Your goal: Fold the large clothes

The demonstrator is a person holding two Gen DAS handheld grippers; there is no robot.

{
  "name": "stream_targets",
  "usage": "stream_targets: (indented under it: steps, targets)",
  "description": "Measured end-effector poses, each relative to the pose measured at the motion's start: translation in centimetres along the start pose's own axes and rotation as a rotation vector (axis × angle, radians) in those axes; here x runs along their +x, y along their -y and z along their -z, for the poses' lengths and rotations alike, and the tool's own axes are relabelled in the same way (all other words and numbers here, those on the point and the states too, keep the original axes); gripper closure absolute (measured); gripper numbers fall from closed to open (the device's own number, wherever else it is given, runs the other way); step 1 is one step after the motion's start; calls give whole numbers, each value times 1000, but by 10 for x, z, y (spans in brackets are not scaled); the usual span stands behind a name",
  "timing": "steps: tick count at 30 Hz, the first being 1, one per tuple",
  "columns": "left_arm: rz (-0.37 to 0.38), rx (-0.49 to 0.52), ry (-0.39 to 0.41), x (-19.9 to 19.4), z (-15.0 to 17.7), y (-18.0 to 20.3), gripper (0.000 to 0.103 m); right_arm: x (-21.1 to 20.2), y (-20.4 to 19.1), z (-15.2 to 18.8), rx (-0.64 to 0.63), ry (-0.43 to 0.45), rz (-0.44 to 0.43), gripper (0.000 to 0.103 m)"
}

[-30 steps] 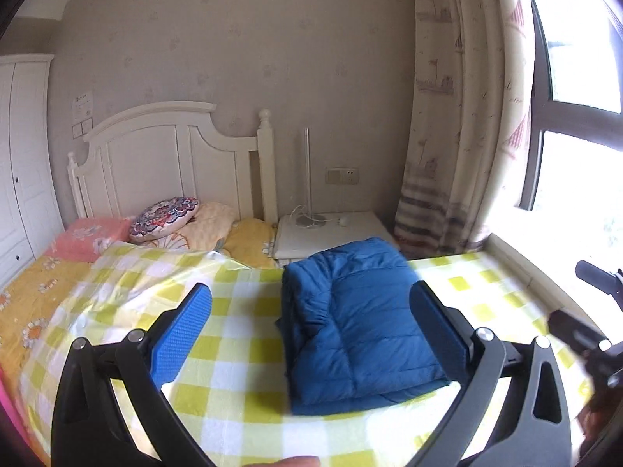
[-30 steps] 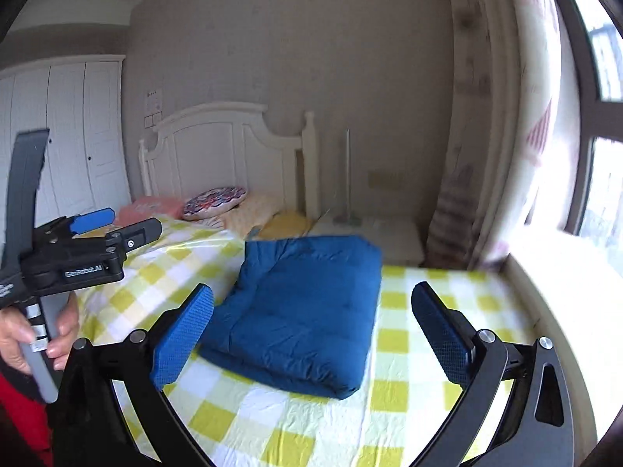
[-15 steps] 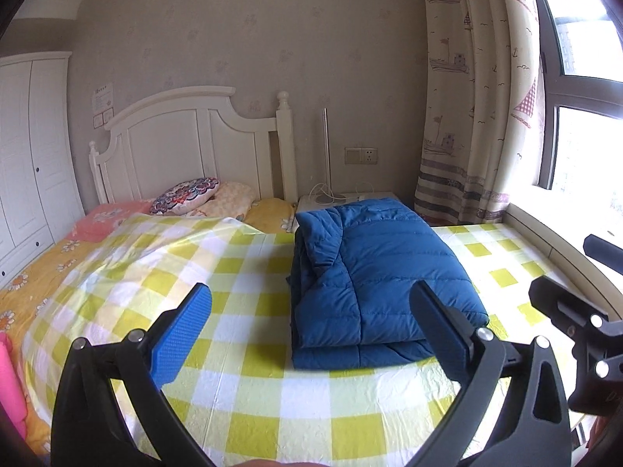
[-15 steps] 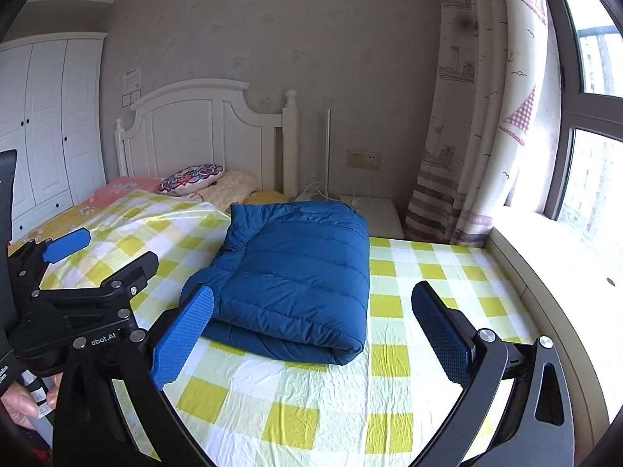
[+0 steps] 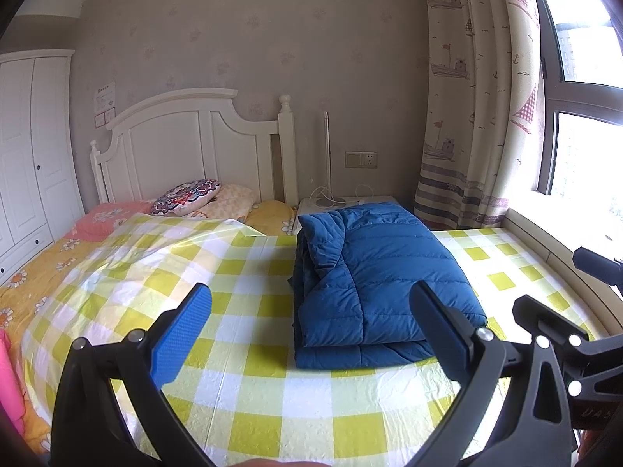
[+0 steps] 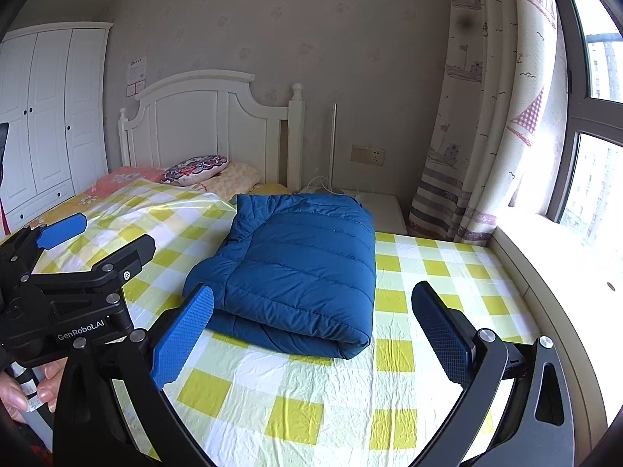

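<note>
Both grippers pulling back from a folded blue jacket on the bed

Over the last second the views have been rising and levelling, so both tools are backing away, which suggests the folding is finished. On the left, the left gripper (image 5: pixel 309 321) is hanging over the near edge of the bed's glossy yellow-and-white checked sheet (image 5: pixel 241 272), its textured blue pads spread wide and holding nothing. Toward the middle, nearer the window-side edge and short of the white panelled headboard (image 5: pixel 187 148), the puffy blue quilted down jacket (image 5: pixel 373 272) is lying in a thick, soft-edged rectangle, stitched in horizontal channels, its layers stacked. On the right, the right gripper (image 6: pixel 311 323) is likewise hovering clear of it, fingers wide apart and empty.
</note>
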State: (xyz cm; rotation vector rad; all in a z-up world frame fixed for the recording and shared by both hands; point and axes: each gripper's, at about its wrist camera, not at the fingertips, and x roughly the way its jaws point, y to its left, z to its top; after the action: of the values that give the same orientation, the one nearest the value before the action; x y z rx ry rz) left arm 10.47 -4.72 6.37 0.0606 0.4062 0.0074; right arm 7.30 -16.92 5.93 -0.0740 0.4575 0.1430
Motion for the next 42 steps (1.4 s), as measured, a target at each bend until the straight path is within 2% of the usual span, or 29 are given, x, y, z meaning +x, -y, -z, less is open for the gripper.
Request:
stream_targets:
  steps: [27, 42]
  targets:
    - [-2, -3, -4, -1, 2, -4, 2, 0, -5, 1, -9, -19, -9, 5]
    - [-8, 7, 28, -5, 4, -1, 2, 15, -2, 11, -14, -54, -24, 5]
